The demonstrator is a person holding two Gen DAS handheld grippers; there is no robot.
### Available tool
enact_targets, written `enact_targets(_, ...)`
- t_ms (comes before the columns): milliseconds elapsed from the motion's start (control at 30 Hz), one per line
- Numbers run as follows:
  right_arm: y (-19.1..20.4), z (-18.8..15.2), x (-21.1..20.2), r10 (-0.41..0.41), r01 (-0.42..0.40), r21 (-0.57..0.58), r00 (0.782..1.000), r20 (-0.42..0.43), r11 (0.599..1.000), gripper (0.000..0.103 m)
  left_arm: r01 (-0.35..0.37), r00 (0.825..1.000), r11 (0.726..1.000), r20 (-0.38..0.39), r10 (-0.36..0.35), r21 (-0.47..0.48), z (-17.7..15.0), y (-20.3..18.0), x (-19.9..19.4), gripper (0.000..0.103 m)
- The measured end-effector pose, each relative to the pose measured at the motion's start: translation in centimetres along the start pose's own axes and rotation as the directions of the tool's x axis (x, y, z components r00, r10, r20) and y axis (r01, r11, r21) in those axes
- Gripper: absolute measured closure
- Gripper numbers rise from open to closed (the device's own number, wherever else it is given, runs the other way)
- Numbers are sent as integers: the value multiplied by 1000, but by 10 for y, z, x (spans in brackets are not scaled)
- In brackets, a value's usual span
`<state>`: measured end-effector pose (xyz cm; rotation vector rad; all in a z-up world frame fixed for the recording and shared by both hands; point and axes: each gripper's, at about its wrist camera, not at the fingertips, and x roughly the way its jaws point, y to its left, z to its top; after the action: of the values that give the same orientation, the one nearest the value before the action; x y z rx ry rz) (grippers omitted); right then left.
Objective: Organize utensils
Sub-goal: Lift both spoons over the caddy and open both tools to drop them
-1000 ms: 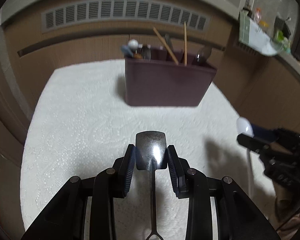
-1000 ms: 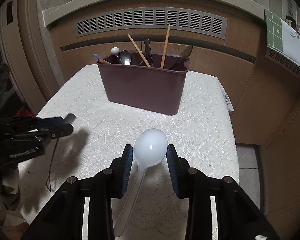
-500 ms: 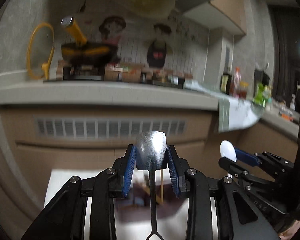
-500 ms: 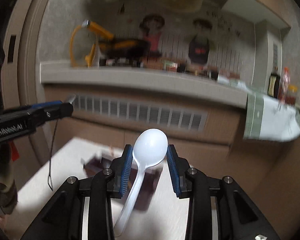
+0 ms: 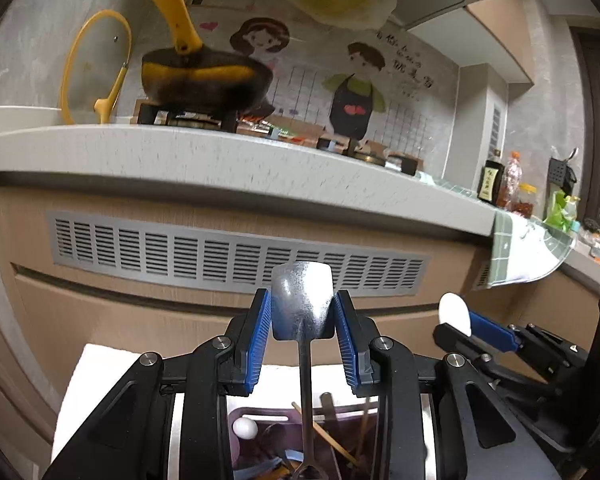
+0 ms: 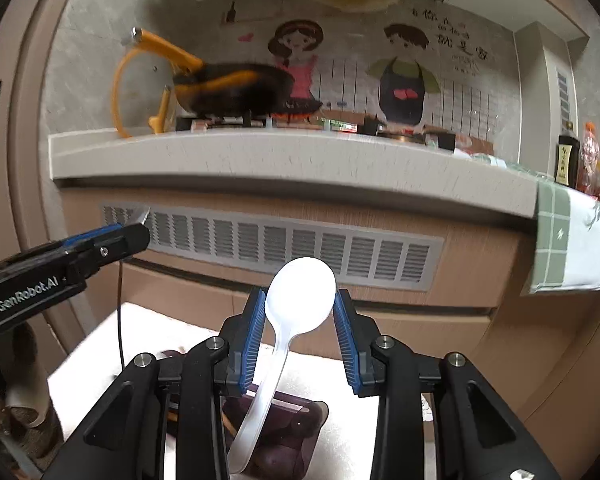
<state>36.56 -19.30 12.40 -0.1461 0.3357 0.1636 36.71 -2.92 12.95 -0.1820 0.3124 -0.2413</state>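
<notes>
both grippers raised above maroon bin (image 5: 284,432), left gripper (image 5: 302,334) clamping flat steel scoop (image 5: 302,300), right gripper (image 6: 300,328) clamping glossy white plastic spoon (image 6: 300,292)

The maroon utensil holder (image 5: 260,440) is mostly hidden behind the left gripper (image 5: 302,334) — only slivers show between the black arms, and its contents (a white ball-ended stick, wooden chopsticks) are cut off by the lower edge. The metal spoon (image 5: 302,304) runs out of frame at its handle's end. In the right wrist view the holder (image 6: 292,436) sits blurred behind the white plastic spoon (image 6: 300,296) — compartments unreadable.
</notes>
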Motion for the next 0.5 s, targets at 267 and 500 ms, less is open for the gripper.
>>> enact_targets(267,10,-33,35,-43,43,-43,999,1,998,70,-12,999,1000,-53,13,17,-36,0,37,70)
enact_targets(500,12,-60,38,39,-45,-74,997,-73,996,38,17,984,1000,-178,-18,-7,-62,7,46,53)
